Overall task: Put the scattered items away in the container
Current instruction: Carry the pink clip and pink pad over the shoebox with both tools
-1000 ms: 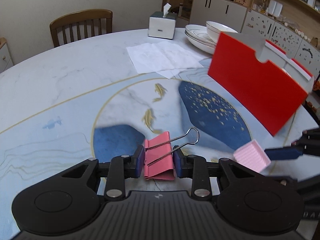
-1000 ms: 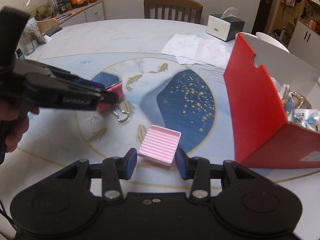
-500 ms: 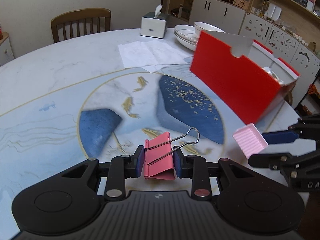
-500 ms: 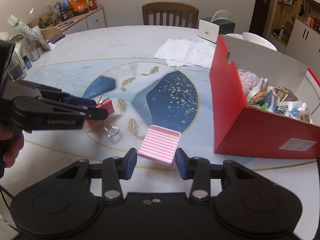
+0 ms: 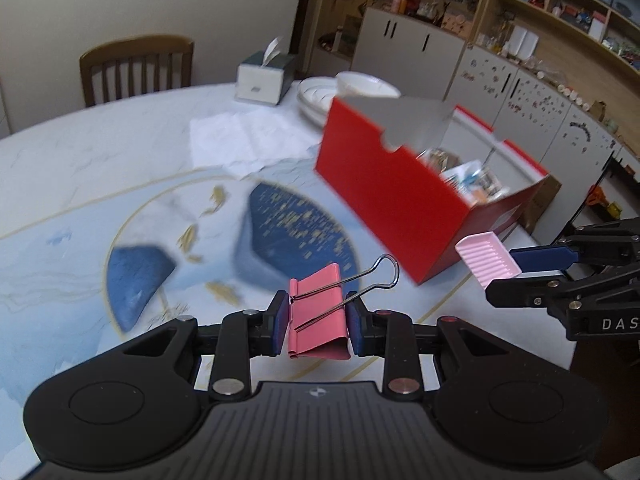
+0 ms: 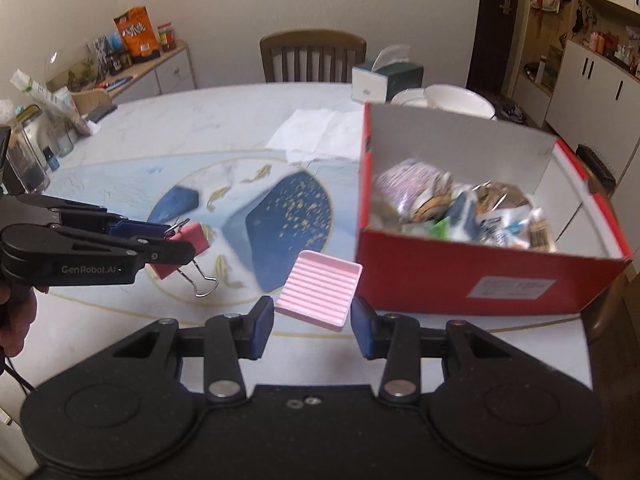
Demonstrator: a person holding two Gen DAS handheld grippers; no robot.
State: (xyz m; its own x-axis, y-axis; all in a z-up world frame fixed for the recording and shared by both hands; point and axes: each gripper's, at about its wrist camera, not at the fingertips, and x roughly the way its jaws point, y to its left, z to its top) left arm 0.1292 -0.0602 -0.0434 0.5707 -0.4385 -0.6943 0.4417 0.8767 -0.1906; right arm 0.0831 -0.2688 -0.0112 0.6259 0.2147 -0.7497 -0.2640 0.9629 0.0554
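Left gripper [image 5: 318,318]: clamped on pink metal binder clip [image 5: 316,312], aloft. Right gripper [image 6: 313,322]: grasping pink ribbed plastic tray [image 6: 320,286], aloft. Red cardboard box [image 6: 480,264]: already holds packets. Table: nothing else loose seen; both carried items remain undeposited.

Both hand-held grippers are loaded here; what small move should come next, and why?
Probably carry both on over the red box. The left hand-held gripper clamps the pink binder clip, the right hand-held gripper holds the pink ridged tray, and both hang short of the box's open top.
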